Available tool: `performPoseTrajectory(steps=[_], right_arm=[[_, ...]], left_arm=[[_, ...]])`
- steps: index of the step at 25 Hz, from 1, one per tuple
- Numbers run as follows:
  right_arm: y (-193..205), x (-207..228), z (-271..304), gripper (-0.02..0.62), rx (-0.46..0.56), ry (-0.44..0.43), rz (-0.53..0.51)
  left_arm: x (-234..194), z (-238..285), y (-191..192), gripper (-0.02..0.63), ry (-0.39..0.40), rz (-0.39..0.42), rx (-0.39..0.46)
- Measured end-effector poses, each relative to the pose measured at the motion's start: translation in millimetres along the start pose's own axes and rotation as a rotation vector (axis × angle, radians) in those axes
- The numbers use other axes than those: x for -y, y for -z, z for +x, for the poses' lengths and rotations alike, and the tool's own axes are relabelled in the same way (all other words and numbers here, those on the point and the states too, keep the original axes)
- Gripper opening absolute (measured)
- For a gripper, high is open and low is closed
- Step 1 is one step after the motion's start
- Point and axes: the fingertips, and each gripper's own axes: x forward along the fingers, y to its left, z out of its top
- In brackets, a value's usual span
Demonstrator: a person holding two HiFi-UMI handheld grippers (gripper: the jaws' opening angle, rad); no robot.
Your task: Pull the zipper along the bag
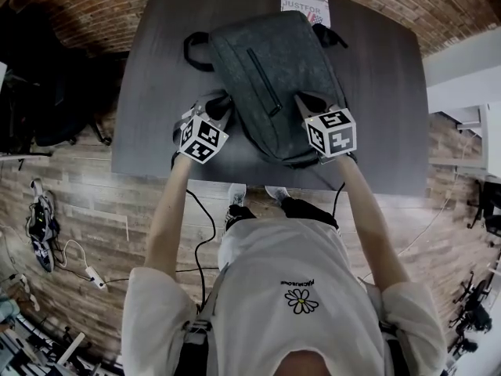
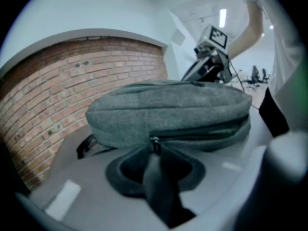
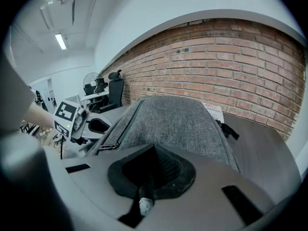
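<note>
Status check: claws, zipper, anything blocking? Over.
Left claw shut on zipper pull. Right claw shut on backpack fabric, bracing. Zipper gaping right of the pull. Track unobstructed.

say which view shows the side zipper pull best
Left gripper view: the zipper pull is centred, pinched by the left gripper. Head view hides it under that gripper; right gripper view shows only the backpack's front.

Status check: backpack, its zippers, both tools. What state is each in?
backpack: lying flat on the table, front pocket up.
main zipper: partly open, with a dark gap along one side.
front pocket zipper: closed.
zipper pull: gripped, at the end of that gap.
left tool: shut on the zipper pull.
right tool: shut on the backpack's near edge.
</note>
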Motion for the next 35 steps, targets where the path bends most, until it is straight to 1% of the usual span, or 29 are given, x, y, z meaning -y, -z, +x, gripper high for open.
performPoseTrajectory(steps=[2,4,5,6,7,10,12,15,18,22,25,31,35], right_arm=[[0.0,-0.8,0.4,0.0,0.003,0.003,-0.004],[0.4,-1.2,0.3,0.002,0.005,0.001,-0.006],[0.4,-0.8,0.1,0.002,0.006,0.0,-0.005],[0.1,0.1,-0.4,0.0,0.007,0.0,-0.005],[-0.3,0.9,-1.0,0.002,0.01,0.002,-0.006],[-0.2,-0.3,-0.2,0.002,0.014,0.011,-0.011],[0.1,-0.8,1.1,0.002,0.015,0.011,-0.011],[0.0,-0.1,0.8,0.002,0.013,0.009,-0.01],[-0.5,-0.9,0.9,0.0,0.007,-0.001,-0.001],[0.4,0.7,0.9,0.0,-0.01,-0.024,0.021],[-0.1,1.7,2.3,0.0,-0.024,-0.047,0.043],[1.7,0.3,3.5,0.0,-0.043,-0.072,0.065],[0.1,2.5,3.7,0.0,-0.051,-0.092,0.081]], left_arm=[[-0.9,-1.2,1.2,0.071,-0.085,-0.028,0.0],[-1.3,-1.1,2.8,0.066,-0.134,-0.071,-0.01],[-1.0,0.3,3.2,0.06,-0.14,-0.081,-0.019],[-1.0,2.5,3.4,0.03,-0.139,-0.086,-0.028],[-2.0,4.9,3.5,0.015,-0.138,-0.092,-0.037],[-7.2,8.6,6.9,0.005,-0.142,-0.121,-0.054],[-8.1,9.2,8.4,0.003,-0.118,-0.134,-0.049],[-6.7,10.0,8.5,0.003,-0.072,-0.096,-0.052],[-2.6,6.2,8.8,0.002,0.01,-0.091,-0.089],[9.2,-4.6,8.4,0.002,0.105,-0.019,-0.127],[20.7,-11.0,8.0,0.002,0.154,0.002,-0.143],[67.7,-22.5,8.1,0.005,0.251,-0.001,-0.182],[87.4,-26.2,2.6,0.009,0.249,-0.073,-0.189]])
